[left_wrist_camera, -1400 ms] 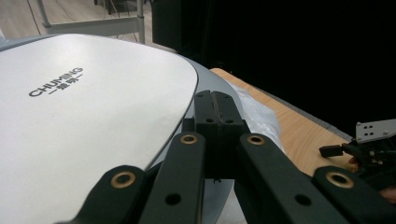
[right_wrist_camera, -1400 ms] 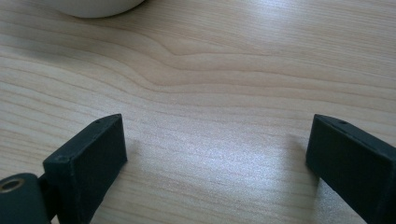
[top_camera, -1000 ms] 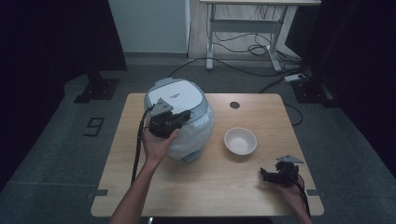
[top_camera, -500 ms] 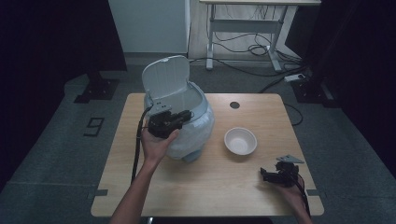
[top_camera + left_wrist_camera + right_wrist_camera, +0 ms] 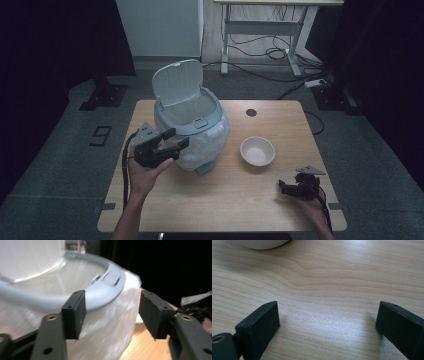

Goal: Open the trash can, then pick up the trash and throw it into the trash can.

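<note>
The bin's lid [image 5: 177, 82] is now standing upright at the back of the bin [image 5: 192, 131]; a second ago it was lying closed over the rim. The left gripper [image 5: 175, 141], which was sitting on top of the bin by the latch, is now hanging off the bin's 8 o'clock side, clear of it, with its jaws just having been opening and nothing between them. Judgement: the opening step is looking complete, and the bin, sitting left of the table's [image 5: 240, 200] centre, is ready to receive something.

The right gripper [image 5: 287, 188] is resting at the table's 4 o'clock corner, jaws spread wide over bare wood, grasping nothing. The white bowl [image 5: 257, 151] is sitting at 3 o'clock of the bin, well apart from both grippers.

Hard to make out: the left gripper view is motion-blurred, showing the grey rim [image 5: 105, 293] and white liner [image 5: 117, 322] smeared. The bin's interior is reading pale; contents cannot be told. The right gripper view is cutting the bowl [image 5: 262, 243] off at the top edge.
</note>
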### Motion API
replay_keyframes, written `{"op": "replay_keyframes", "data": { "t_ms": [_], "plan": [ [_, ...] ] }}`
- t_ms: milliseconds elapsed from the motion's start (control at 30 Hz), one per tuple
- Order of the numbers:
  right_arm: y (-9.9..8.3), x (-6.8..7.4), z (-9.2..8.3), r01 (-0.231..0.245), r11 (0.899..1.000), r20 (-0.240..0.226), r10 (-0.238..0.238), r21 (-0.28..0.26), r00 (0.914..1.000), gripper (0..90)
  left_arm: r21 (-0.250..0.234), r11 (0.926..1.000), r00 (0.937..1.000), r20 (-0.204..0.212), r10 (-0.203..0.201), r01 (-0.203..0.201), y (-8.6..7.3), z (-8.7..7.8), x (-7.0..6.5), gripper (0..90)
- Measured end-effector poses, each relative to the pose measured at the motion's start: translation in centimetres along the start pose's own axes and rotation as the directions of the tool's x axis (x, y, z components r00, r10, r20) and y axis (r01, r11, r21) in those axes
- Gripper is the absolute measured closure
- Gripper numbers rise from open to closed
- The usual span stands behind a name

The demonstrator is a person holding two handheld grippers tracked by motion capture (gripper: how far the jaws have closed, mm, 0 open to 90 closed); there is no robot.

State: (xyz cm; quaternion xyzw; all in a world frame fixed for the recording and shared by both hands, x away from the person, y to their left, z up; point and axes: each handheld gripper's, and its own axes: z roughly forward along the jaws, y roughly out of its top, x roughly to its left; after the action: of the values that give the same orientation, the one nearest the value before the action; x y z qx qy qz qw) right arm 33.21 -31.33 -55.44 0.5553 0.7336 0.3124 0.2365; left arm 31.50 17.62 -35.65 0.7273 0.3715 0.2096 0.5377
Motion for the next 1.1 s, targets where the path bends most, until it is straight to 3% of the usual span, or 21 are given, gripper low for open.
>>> {"op": "replay_keyframes", "data": {
  "t_ms": [133,567,633,800,1100],
  "plan": [
    [0.0,0.0,0.0,0.001,1.0,0.0,-0.001,0.0,1.0,4.4,0.01,0.9999,0.9993,-0.038,-0.001,0.002,-2.0,-0.4,0.9,29.5],
    [0.0,0.0,0.0,-0.003,1.0,0.003,0.003,0.0,1.0,4.5,0.062,0.9965,0.9919,-0.117,-0.049,0.057,-8.9,0.0,4.0,24.2],
    [0.0,0.0,0.0,-0.002,1.0,0.002,0.002,0.0,1.0,4.5,0.092,0.9947,0.9898,-0.139,-0.033,0.046,-9.4,0.2,4.3,24.2],
    [0.0,0.0,0.0,-0.002,1.0,0.002,0.002,0.0,1.0,4.5,0.104,0.9917,0.9854,-0.16,-0.06,0.077,-10.7,0.7,4.8,24.3],
    [-0.1,0.0,-0.2,-0.006,1.0,0.006,0.006,-0.015,1.0,8.4,0.119,0.9895,0.9838,-0.169,-0.061,0.081,-11.3,1.2,5.0,23.7]
  ]
}}
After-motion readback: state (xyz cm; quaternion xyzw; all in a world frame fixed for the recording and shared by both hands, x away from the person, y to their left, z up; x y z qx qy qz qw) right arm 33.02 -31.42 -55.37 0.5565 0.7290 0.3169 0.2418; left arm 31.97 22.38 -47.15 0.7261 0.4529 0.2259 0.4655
